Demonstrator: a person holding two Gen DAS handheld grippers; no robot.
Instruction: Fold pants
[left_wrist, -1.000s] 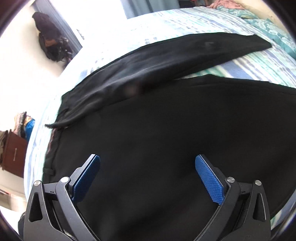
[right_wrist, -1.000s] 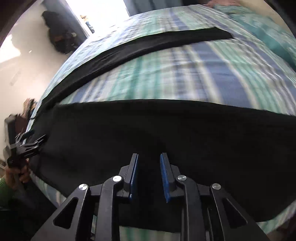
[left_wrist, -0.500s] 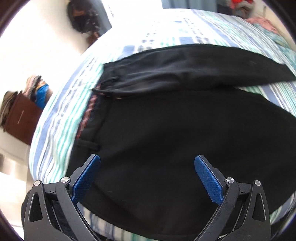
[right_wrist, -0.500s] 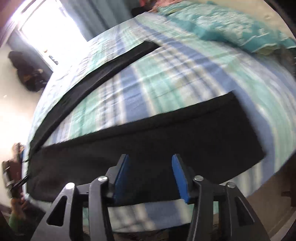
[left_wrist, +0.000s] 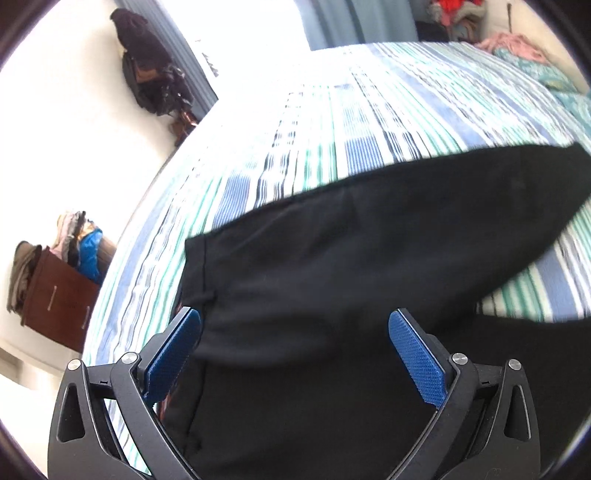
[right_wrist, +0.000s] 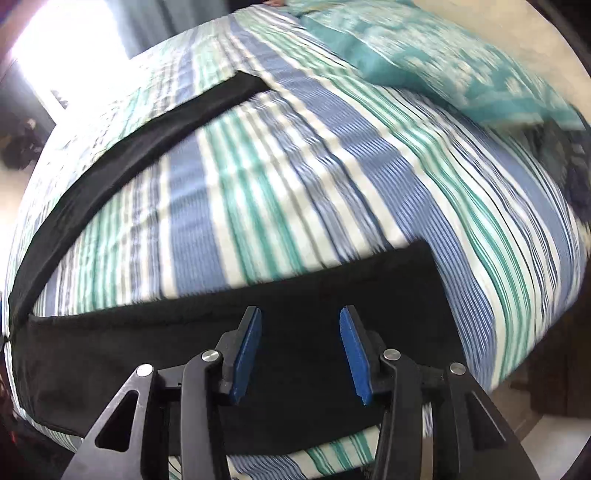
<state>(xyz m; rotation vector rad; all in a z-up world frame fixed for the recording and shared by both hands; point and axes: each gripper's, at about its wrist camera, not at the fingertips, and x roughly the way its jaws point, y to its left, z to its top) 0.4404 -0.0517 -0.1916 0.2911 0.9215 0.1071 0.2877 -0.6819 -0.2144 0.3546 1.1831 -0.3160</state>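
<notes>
Left wrist view: the left gripper (left_wrist: 293, 347) hangs with its jaws spread wide and nothing between the blue pads (left_wrist: 415, 360). Beneath it lie the black pants (left_wrist: 332, 258), spread on the striped bed (left_wrist: 369, 122). The waistband end, with a belt loop, sits at the near left, just beyond the left pad. One leg runs from there toward the far right, its hem close to the right edge of the picture; a wedge of striped sheet shows between this leg and the dark cloth nearer the camera. At the far left, off the bed, stands a brown dresser (left_wrist: 59, 299) with clothes piled on top, and further back a dark bag (left_wrist: 147, 74) rests against the wall. Pink and teal bedding (left_wrist: 517, 48) sits at the far right corner.

Right wrist view: the right gripper (right_wrist: 301, 350) is parted to a moderate gap and has just been closing a little; no cloth is caught between its pads, which hover above the near leg. That leg of the pants (right_wrist: 295, 302) lies across the near edge of the bed (right_wrist: 332, 166), its hem ending at the right, just past the gripper. The other leg stretches as a narrow black band from the near left toward the far middle, well apart from the near one, with striped sheet between. A teal patterned pillow (right_wrist: 443, 62) lies at the far right.
</notes>
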